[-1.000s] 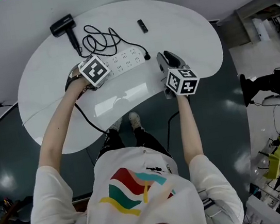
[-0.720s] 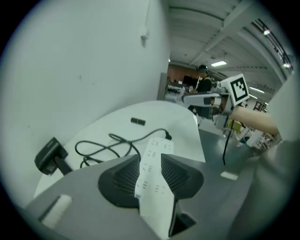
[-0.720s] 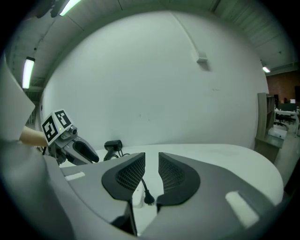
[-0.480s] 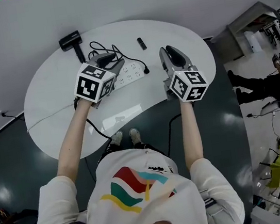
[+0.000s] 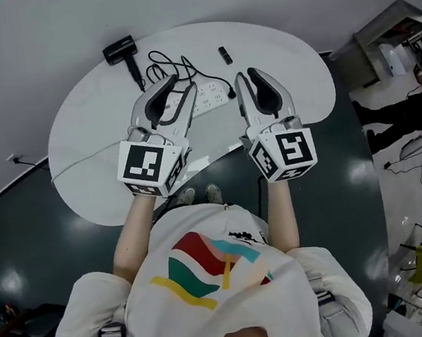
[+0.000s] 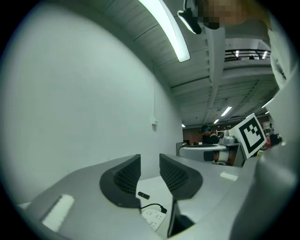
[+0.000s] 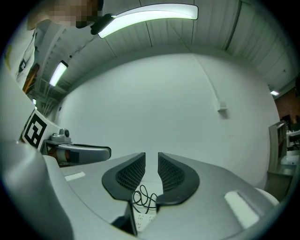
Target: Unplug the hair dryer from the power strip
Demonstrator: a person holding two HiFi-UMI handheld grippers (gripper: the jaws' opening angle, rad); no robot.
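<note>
Left claw (image 5: 176,90), right claw (image 5: 246,78): level, empty, closing.

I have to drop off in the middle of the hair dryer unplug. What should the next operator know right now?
Grippers: left gripper and right gripper are both open and empty, level above the table. Their jaws have just been closing slightly with nothing between them.
Things: the power strip lies below, between the grippers. The hair dryer is at the far left edge, its cord coiled near the strip.
Done: the plug seems to lie off the strip's end, though that is not certain.
Left: confirm it is out; if not, steady the strip and pull.
</note>
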